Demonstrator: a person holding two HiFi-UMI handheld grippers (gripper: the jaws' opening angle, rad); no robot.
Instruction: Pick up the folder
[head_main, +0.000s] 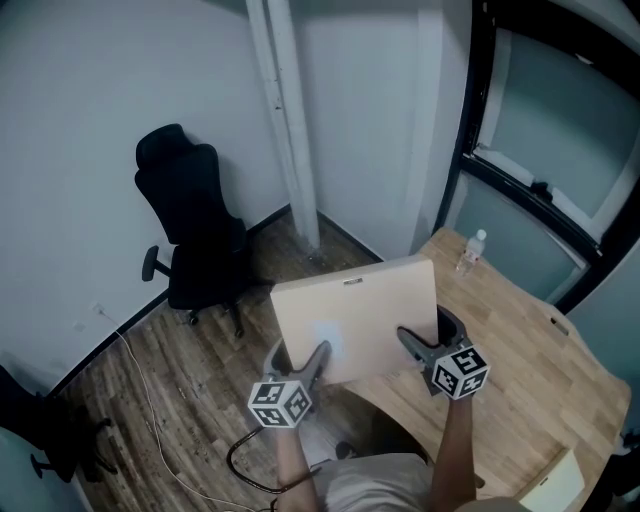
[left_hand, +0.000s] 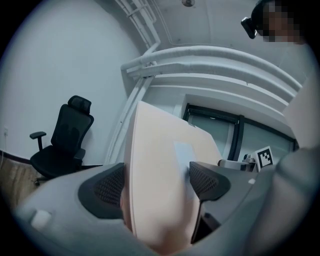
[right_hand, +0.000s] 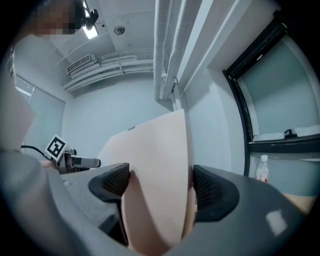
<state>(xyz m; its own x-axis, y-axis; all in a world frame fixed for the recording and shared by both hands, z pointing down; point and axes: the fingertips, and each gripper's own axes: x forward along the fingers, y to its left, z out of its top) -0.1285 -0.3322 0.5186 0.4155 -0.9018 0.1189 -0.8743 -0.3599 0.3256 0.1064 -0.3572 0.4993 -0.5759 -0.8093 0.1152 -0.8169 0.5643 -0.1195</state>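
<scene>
A pale beige folder (head_main: 357, 316) is held up in the air in front of me, tilted, above the table's near-left corner. My left gripper (head_main: 312, 357) is shut on its lower left edge, and my right gripper (head_main: 412, 343) is shut on its lower right edge. In the left gripper view the folder (left_hand: 160, 175) fills the gap between the two dark pads (left_hand: 107, 189). The right gripper view shows the same folder (right_hand: 157, 165) pinched between its pads (right_hand: 207, 186), with the left gripper's marker cube (right_hand: 56, 147) beyond it.
A light wooden table (head_main: 520, 370) lies at the right, with a small water bottle (head_main: 469, 252) near its far corner. A black office chair (head_main: 195, 235) stands on the wood floor at the left. A white pillar (head_main: 288, 120) and a dark-framed window (head_main: 545, 130) are behind.
</scene>
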